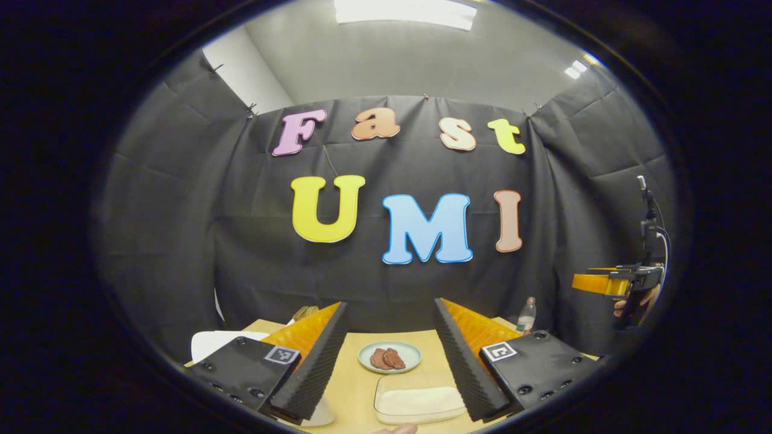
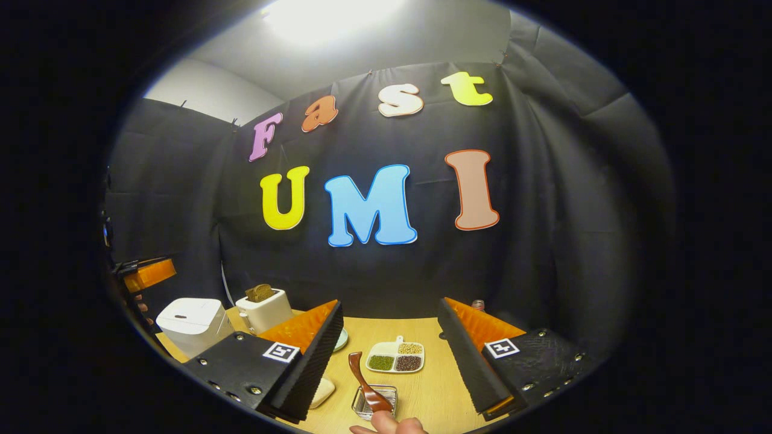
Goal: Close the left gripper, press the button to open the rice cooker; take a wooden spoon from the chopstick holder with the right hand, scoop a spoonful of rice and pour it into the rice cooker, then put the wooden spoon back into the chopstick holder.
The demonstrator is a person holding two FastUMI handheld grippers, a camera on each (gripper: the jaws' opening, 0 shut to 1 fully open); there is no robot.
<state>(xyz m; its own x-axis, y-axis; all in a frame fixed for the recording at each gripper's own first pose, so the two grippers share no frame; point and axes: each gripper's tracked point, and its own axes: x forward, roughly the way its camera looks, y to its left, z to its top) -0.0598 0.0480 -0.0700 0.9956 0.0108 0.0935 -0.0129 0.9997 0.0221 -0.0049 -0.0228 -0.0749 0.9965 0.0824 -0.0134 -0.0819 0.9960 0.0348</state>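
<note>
1. From the left gripper view I see my left hand-held gripper [image 1: 386,367] with its fingers spread wide apart, nothing between them and touching nothing, raised over the tabletop [image 1: 356,386].
2. Just beyond those fingers lies a clear tray of rice [image 1: 418,402], and behind it a small plate [image 1: 389,357] with brown food on it.
3. Farther back on the right stands a bottle [image 1: 526,315] at the tabletop's far edge.
4. In the right gripper view my right hand-held gripper [image 2: 389,367] is likewise wide open, gripping nothing, hovering above the tabletop.
5. Nearest to it, between its fingers in the picture, the wooden spoon [image 2: 369,386] stands tilted in the chopstick holder [image 2: 375,402], a wire basket; a fingertip [image 2: 389,424] shows at the bottom edge just beside it.
6. Behind the holder sits a divided dish [image 2: 395,357] of beans and grains.
7. Off to the left and farther away, the white rice cooker [image 2: 193,325] sits with its lid down, and beside it a toaster [image 2: 264,308] with a slice of bread in it.
8. At the far left edge of that view the left hand-held gripper [image 2: 145,274] shows held up in the air; I cannot tell its opening from there.
</note>
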